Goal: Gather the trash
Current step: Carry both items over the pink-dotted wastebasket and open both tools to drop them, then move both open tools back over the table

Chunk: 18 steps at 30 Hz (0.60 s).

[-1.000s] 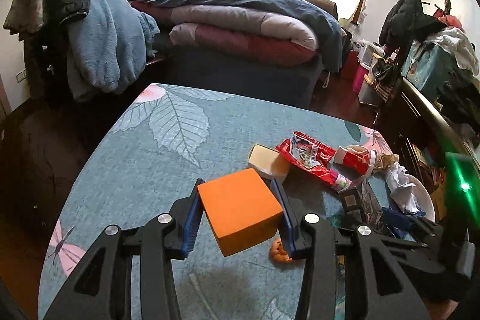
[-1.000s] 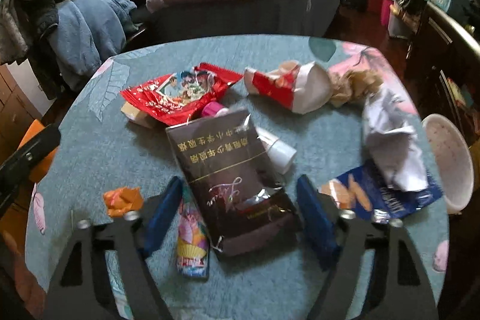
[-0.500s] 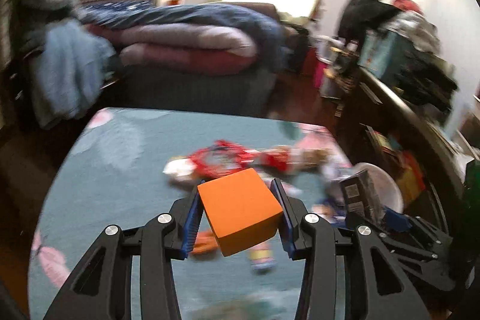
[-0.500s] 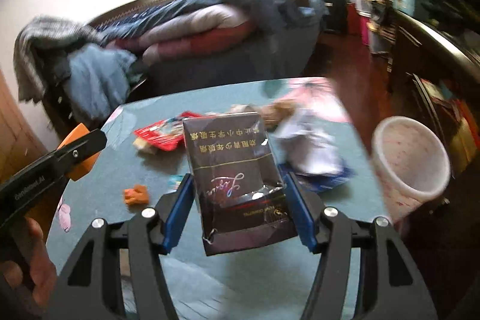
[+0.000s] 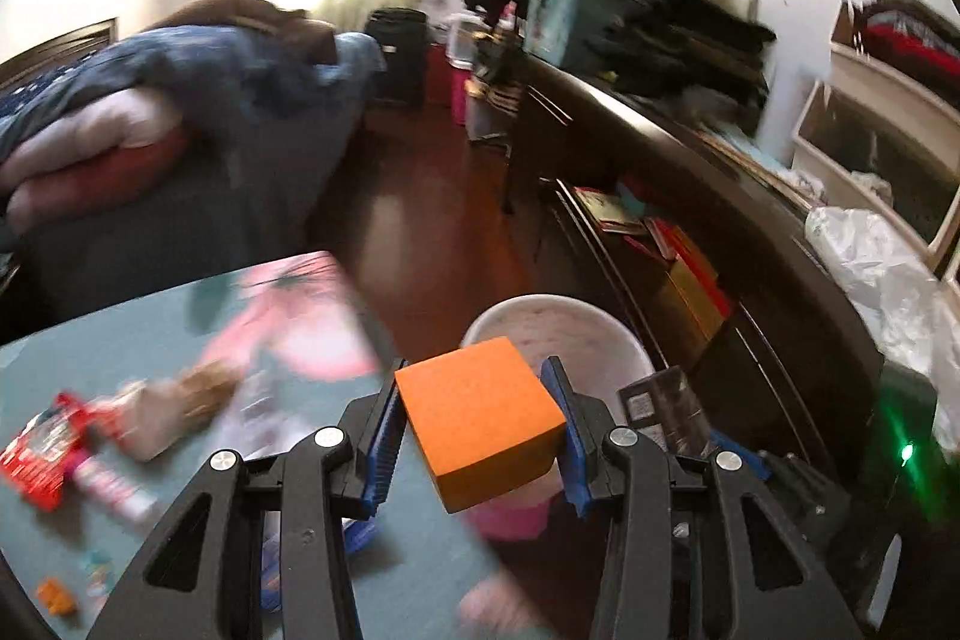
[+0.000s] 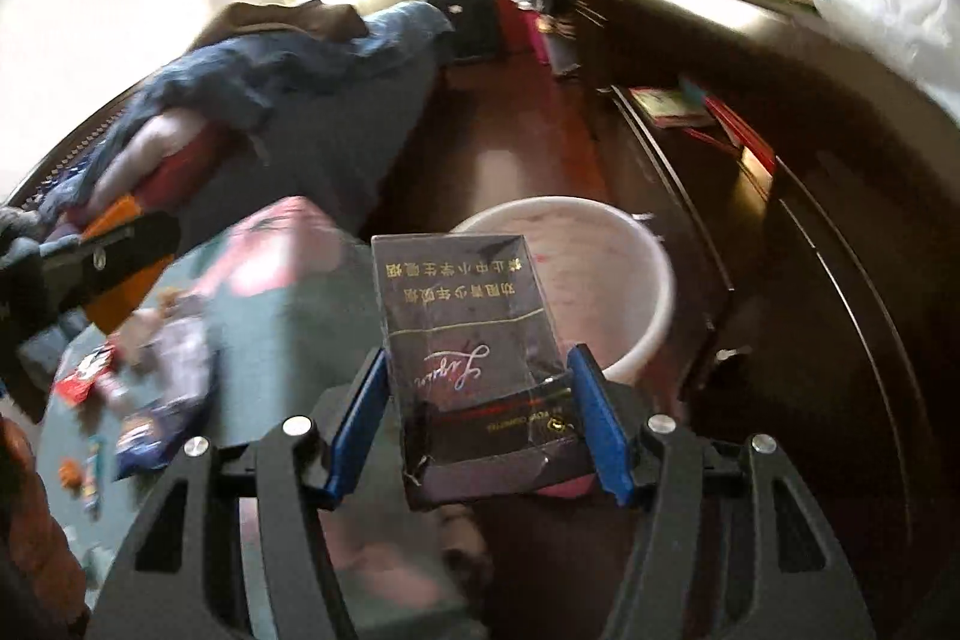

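Both hands loaded, bin in sight

Left view: the left gripper point(image 5: 477, 430) is clamped on an orange block point(image 5: 477, 415), the white bin point(image 5: 558, 325) just beyond. Right view: the right gripper point(image 6: 477, 421) pinches a dark packet point(image 6: 471, 346) before the bin point(image 6: 636, 268); released short, either could land on the floor.

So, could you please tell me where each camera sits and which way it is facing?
Left wrist: on the left gripper, angled down past its orange block at the white bin; own fingers show.
Right wrist: on the right gripper, angled down past its dark box at the bin; own fingers show.
Shared: bin, teal table, bed.
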Each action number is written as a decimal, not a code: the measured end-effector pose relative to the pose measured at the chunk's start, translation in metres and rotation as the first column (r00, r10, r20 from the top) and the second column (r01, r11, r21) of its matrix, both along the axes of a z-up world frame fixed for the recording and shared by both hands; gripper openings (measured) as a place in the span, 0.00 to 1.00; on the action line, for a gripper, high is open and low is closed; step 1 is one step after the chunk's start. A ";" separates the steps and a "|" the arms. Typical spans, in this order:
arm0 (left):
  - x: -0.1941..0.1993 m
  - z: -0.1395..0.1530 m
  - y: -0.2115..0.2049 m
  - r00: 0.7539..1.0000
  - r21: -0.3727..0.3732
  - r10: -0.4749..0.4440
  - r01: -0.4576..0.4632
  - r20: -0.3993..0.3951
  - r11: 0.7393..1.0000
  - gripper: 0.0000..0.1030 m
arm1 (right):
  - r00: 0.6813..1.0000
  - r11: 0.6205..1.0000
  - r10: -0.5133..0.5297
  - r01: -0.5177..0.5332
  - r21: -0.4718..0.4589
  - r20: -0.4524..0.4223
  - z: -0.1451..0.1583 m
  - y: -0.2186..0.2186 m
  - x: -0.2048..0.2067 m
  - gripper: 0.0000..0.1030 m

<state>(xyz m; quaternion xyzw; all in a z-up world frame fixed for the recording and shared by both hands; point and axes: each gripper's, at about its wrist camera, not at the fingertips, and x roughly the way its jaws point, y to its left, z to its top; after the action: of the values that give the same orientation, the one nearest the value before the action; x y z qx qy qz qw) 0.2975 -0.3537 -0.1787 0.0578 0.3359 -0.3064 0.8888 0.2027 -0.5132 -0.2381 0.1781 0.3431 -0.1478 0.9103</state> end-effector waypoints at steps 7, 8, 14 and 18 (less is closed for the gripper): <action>0.061 -0.038 -0.092 0.992 0.008 -0.047 0.049 -0.115 0.999 0.44 | 0.999 1.000 -0.026 0.025 -0.009 -0.027 -0.042 -0.050 0.050 0.61; 0.065 -0.042 -0.099 0.991 0.013 -0.051 0.053 -0.123 0.998 0.48 | 0.999 1.000 -0.028 0.028 -0.008 -0.025 -0.047 -0.055 0.055 0.63; 0.078 -0.051 -0.107 0.991 -0.015 -0.013 0.011 -0.135 1.000 0.79 | 0.999 0.999 -0.046 0.045 -0.029 -0.022 -0.066 -0.067 0.065 0.69; 0.066 -0.040 -0.082 0.990 -0.055 -0.004 -0.004 -0.144 0.998 0.80 | 0.997 0.996 -0.072 0.071 -0.046 -0.012 -0.057 -0.058 0.046 0.73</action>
<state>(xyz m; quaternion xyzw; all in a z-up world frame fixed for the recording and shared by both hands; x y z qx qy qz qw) 0.3637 -0.4359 -0.2186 0.0111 0.3905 -0.3190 0.8635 0.2485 -0.5714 -0.2954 0.1686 0.3392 -0.1891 0.9059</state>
